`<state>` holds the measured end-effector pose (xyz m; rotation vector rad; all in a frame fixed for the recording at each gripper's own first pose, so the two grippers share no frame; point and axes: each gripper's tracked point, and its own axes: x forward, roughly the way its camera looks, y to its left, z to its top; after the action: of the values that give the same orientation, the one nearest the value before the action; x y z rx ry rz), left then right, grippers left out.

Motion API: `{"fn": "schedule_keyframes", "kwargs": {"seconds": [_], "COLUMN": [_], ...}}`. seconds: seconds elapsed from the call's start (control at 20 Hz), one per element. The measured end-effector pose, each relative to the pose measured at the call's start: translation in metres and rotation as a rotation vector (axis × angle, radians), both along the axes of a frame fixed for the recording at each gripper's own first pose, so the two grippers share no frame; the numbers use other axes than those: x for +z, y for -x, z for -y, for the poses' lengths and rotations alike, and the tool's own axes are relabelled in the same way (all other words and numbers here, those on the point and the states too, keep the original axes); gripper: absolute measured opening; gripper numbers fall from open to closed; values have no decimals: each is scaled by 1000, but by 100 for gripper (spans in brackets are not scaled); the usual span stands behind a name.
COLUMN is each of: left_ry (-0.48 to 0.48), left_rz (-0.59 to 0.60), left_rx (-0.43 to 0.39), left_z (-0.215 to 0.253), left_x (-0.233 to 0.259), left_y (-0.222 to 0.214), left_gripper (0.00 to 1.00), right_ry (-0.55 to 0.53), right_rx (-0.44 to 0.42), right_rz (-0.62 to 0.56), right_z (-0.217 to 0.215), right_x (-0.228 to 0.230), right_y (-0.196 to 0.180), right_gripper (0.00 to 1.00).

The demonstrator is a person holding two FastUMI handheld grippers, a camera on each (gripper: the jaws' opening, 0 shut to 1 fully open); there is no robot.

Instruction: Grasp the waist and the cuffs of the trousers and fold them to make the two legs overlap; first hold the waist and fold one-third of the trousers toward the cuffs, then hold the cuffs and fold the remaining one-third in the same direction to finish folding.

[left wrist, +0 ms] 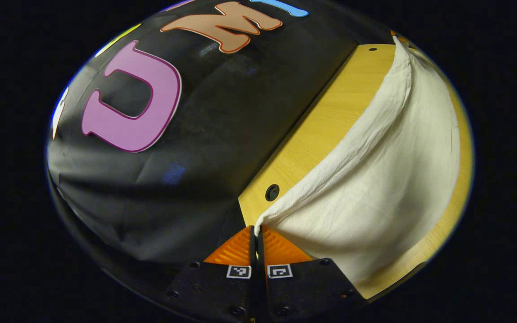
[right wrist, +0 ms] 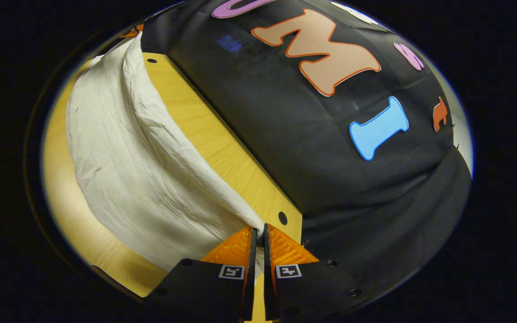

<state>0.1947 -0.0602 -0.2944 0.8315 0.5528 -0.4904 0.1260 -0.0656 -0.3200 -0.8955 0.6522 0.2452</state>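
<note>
- Cream cotton is pinched at each hand-held gripper: the left hand-held gripper (left wrist: 257,229) and the right hand-held gripper (right wrist: 260,232) each have jaws nearly closed on a corner of the trousers (left wrist: 388,179).
- Between them, the trousers hang lifted in a sagging sheet, the far part lying on the yellow wooden surface (left wrist: 330,121), near the black cloth wall (left wrist: 204,157).
- Risk: only a thin edge sits between the fingers, so it could slip out if the cloth is pulled taut.
- Risk: uneven lifting could skew the fold.
- Count: two grippers, one pair of trousers, one surface.
</note>
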Motion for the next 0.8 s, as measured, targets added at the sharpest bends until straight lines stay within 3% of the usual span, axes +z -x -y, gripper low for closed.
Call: {"fn": "schedule_keyframes", "kwargs": {"seconds": [0.35,0.45,0.55,0.6,0.65,0.8], "left_ry": [2,63,155,192,218,343], "left_rz": [-9,-9,-25,-25,-17,-7], "left_rx": [-46,-35,-18,11,39,132], "left_z": [30,35,42,44,44,49], "left_x": [-51,-54,-52,-46,-41,-19], "left_y": [-25,-23,-20,-9,-7,6], "left_gripper": [0,0,67,100,95,95], "right_ry": [13,-33,-103,-136,-167,-290], "right_rx": [-75,-142,-205,-234,-268,-372], "right_rz": [-79,-71,-48,-27,-9,23], "right_z": [-8,-8,-7,-4,1,16], "right_x": [-62,-57,-44,-36,-28,-13], "right_y": [-18,-14,-9,-6,0,17], "right_gripper": [11,41,100,98,98,98]}}
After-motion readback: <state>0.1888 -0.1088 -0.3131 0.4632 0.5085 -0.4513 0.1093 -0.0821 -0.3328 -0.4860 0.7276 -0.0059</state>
